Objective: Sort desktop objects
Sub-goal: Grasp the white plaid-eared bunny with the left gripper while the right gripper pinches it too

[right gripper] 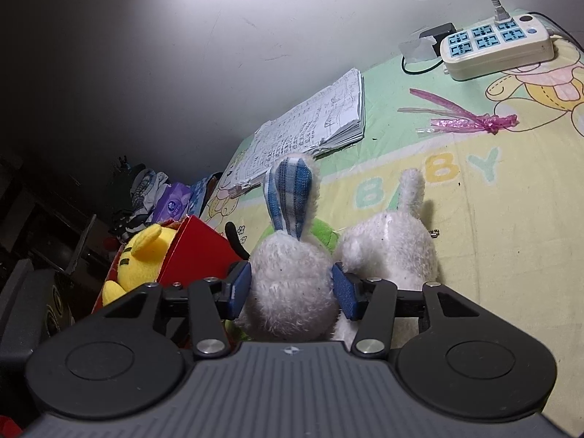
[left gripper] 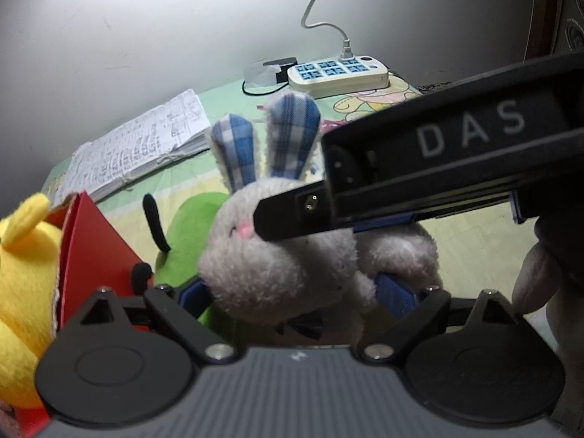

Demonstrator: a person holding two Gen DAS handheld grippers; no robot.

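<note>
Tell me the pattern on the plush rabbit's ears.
Blue-and-white plaid on the inner ears of the rabbit; clearest in the left wrist view.

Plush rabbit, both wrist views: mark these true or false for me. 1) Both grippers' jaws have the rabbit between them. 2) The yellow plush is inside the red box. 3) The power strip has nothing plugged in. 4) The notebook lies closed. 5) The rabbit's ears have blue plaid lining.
1) True: the left gripper and the right gripper each have their pads against the plush rabbit.
2) True: the yellow plush sits in the red box.
3) False: a white plug and cable enter the power strip.
4) False: the notebook lies open, its written pages up.
5) True: blue plaid shows on the ears.
</note>
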